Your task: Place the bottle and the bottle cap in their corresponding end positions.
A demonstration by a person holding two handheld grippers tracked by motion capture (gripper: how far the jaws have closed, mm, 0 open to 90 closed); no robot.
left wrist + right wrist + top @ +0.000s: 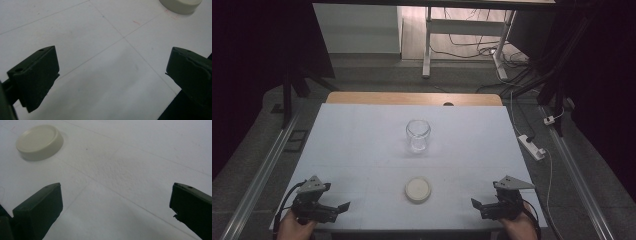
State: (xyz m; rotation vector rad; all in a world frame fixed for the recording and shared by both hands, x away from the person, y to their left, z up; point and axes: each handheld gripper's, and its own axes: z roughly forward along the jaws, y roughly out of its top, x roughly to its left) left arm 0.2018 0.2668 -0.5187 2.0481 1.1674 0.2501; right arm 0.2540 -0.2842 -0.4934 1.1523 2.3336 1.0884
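A clear glass jar (418, 135) stands upright and uncapped in the middle of the white table (362, 145). Nearer the front lies its cream round lid (418, 190), flat on the table; the same lid (180, 5) sits at the top right of the left gripper view, and the lid (39, 142) at the top left of the right gripper view. My left gripper (343, 206) rests at the front left corner, open, holding nothing. At the front right corner my right gripper (475, 204) is open too, its jaws wide apart over bare table.
The table's wooden far edge (412, 98) has a small notch. A white power strip (532, 146) and cables lie on the floor to the right. Metal rails (262, 170) run along both sides of the table.
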